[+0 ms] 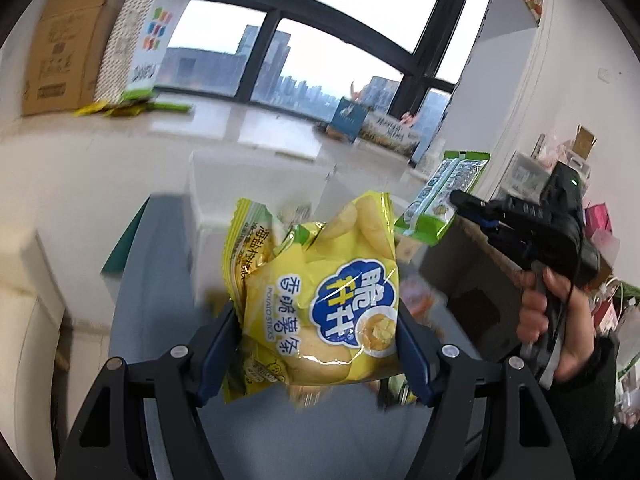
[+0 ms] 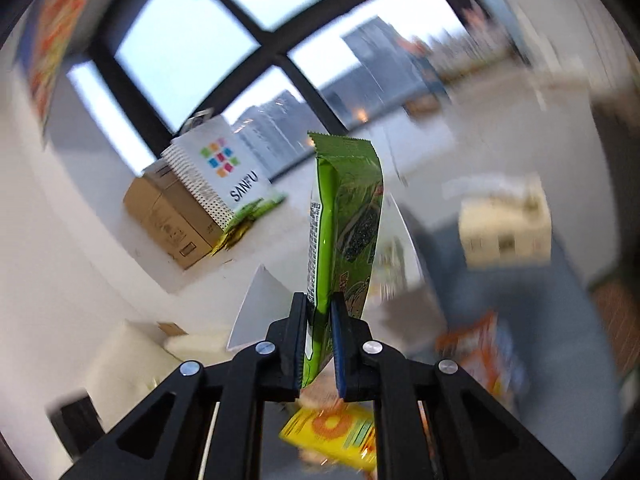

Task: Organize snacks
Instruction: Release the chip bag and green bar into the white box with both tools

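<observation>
Tall dark-framed windows (image 1: pixel 280 28) are seen behind a cardboard box (image 1: pixel 60 44), while yellow potato-stick bags (image 1: pixel 320 300) are clamped in the left gripper (image 1: pixel 316 344) and a green snack packet (image 2: pixel 344 224) is pinched upright by the right gripper (image 2: pixel 318 344).

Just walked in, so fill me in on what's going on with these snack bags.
A person is sorting snacks with a handheld gripper in each hand. The left gripper is clamped on a yellow bag of potato sticks, held up off the grey table. The right gripper is shut on a slim green snack packet, also lifted clear. More packets lie blurred below. Neither bag has been set down yet.
</observation>
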`<state>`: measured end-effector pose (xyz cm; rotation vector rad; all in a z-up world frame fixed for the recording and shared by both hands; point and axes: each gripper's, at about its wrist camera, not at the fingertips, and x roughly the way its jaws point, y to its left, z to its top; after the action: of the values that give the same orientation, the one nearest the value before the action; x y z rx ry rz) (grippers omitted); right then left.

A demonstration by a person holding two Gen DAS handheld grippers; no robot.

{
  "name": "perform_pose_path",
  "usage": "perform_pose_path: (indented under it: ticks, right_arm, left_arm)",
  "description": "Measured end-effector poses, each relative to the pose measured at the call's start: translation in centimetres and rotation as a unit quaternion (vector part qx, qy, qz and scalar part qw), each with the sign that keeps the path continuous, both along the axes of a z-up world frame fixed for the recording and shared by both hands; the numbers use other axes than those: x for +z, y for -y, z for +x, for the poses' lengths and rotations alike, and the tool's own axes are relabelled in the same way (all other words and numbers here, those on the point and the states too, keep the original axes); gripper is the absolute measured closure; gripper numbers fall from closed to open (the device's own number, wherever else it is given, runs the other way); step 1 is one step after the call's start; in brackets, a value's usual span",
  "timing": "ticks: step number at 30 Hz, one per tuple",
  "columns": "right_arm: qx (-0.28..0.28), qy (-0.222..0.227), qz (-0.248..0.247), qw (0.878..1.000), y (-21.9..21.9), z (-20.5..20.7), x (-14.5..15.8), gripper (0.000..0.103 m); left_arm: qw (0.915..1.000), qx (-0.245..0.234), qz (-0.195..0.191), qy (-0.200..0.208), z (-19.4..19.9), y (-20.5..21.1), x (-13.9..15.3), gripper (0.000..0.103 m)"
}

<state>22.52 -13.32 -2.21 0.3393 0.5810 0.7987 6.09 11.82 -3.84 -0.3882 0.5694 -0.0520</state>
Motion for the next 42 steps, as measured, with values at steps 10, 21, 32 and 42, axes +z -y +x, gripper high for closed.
perform_pose_path:
  ticks: [10,21,32,42]
  right_arm:
    - [0.058,0.028,-0.154,0.986,-8.7,6.9,2.7,0.091]
    - [0.019,-0.003,-0.284,0.958,-11.5,12.1,-0.2,0.000]
    - [0.025,0.041,-0.234,0.971,-10.6,8.1,1.4,0.000]
    - [0.042,0.114,-0.174,0.977,-5.7,-1.4,2.1,0.000]
  left_arm:
    - [0.9989,0.020,0.042,-0.009,14.6,-4.2,3.5,0.027]
    - [0.9942,0.050,0.070,-0.065,19.6,-6.1,0.1,0.000]
    - [0.9905,0.029,0.134,-0.012,14.7,-3.2,2.9,0.000]
    - [0.9918,0.003,0.124,0.031,5.2,0.1,3.9,0.000]
